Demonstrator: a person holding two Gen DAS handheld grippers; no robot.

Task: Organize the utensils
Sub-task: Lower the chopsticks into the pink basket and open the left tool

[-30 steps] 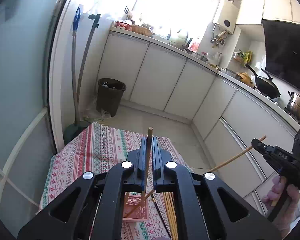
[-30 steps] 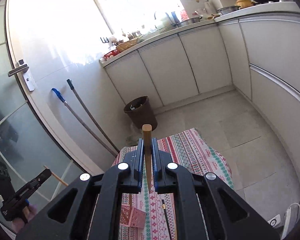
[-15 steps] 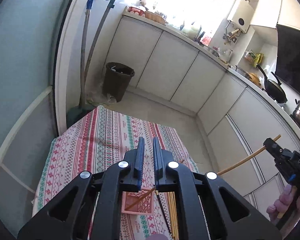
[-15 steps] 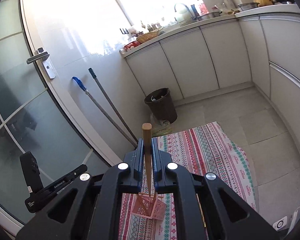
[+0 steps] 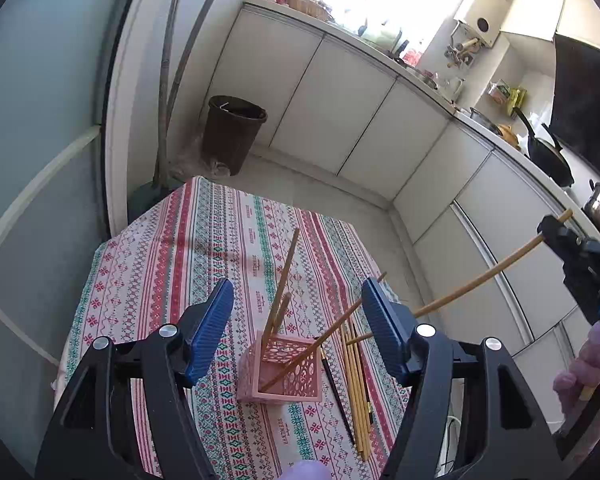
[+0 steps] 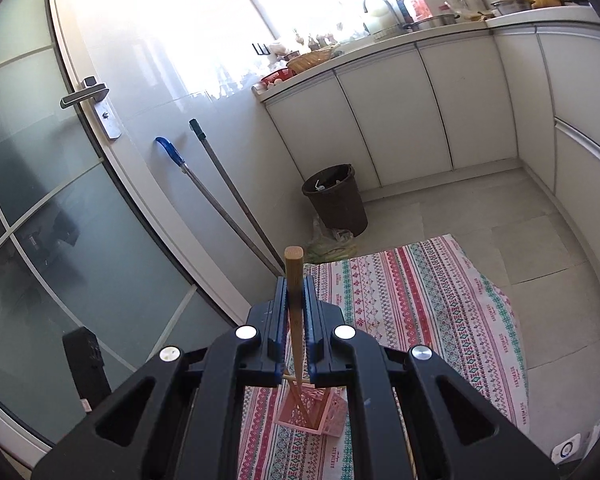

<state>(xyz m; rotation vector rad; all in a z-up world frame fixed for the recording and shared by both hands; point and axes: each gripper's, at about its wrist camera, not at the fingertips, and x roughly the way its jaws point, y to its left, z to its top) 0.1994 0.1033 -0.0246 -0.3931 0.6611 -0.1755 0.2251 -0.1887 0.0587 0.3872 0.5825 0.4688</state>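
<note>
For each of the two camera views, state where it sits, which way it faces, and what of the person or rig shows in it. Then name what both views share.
Left wrist: sits behind the open left gripper, facing down at the pink basket and loose chopsticks on the tablecloth; the right gripper and hand show at right.
Right wrist: sits behind the right gripper, shut on a chopstick, facing the glass door and cabinets.
Shared: basket, tablecloth, bin, mop handles.

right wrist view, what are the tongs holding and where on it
The right tongs clamp a wooden chopstick near its thick upper end. The left tongs are open, holding nothing.
</note>
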